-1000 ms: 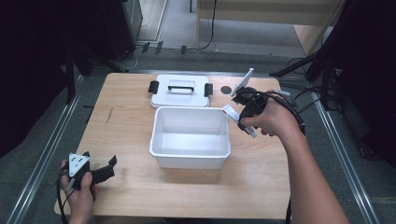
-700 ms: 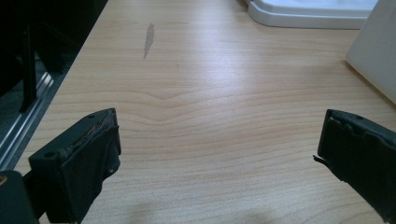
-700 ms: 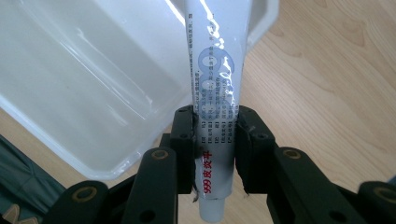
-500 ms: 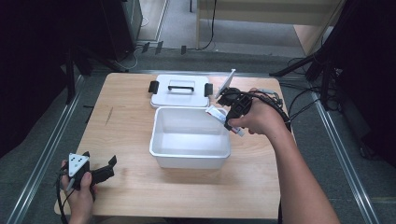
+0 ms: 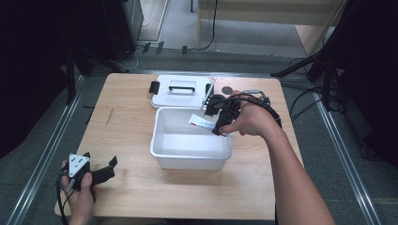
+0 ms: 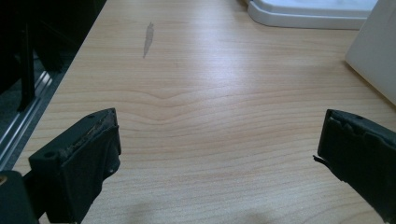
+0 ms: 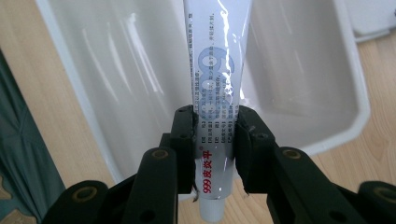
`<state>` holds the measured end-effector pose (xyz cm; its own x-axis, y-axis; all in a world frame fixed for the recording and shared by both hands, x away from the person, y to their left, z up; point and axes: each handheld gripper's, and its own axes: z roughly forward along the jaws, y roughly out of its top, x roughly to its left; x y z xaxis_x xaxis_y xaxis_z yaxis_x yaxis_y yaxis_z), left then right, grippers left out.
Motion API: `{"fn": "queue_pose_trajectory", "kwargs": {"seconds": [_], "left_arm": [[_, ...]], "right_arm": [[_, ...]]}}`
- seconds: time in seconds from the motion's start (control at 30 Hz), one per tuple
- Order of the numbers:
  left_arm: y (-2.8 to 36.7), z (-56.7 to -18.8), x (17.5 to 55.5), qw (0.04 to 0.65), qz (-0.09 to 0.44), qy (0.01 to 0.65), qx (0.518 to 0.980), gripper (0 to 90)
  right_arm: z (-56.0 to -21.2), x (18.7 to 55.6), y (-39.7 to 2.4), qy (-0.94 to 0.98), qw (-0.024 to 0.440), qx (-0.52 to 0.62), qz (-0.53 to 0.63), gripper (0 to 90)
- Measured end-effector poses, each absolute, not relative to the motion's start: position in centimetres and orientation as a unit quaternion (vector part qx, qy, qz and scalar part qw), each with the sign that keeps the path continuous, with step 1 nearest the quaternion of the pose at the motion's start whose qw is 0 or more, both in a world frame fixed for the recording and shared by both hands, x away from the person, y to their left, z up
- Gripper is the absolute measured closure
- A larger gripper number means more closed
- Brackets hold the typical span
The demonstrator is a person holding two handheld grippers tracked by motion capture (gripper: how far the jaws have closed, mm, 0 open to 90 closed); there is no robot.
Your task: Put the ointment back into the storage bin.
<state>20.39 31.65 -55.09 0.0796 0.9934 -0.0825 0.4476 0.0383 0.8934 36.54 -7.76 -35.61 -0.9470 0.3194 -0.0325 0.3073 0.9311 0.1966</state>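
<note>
On the wooden table [image 5: 136,117], the right tool [image 5: 217,123] clamps a white tube [image 7: 215,70] over the white bin's [image 5: 190,157] far-right corner, while the left tool [image 5: 107,171] rests gaping near the front-left corner.

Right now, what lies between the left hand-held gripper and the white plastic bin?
Only bare light wooden tabletop. In the high view, nothing sits between the left hand-held gripper and the white rectangular plastic bin; the left gripper view shows the same empty wood.

A small dark round object [image 5: 227,90], perhaps a cap, lies beside the lid [image 5: 180,92].
</note>
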Motion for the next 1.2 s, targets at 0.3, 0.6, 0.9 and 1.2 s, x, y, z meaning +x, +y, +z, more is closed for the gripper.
{"fn": "queue_pose_trajectory", "kwargs": {"seconds": [0.3, 0.6, 0.9, 1.2], "left_arm": [[31.6, -55.1, 20.4, 0.411, 0.332, 0.592, 0.609, 0.2], [31.7, -55.1, 20.4, 0.412, 0.332, 0.591, 0.609, 0.2], [31.7, -55.1, 20.4, 0.413, 0.331, 0.592, 0.608, 0.2], [31.7, -55.1, 20.4, 0.413, 0.331, 0.592, 0.608, 0.2]], "right_arm": [[-36.4, 36.0, -7.2, 0.991, 0.024, 0.080, 0.102, 72.1], [-36.9, 35.8, -6.7, 0.993, 0.025, 0.068, 0.097, 72.1], [-37.9, 36.0, -6.4, 0.994, 0.024, 0.065, 0.081, 72.1], [-38.8, 36.0, -6.3, 0.995, 0.018, 0.070, 0.072, 72.1]]}}
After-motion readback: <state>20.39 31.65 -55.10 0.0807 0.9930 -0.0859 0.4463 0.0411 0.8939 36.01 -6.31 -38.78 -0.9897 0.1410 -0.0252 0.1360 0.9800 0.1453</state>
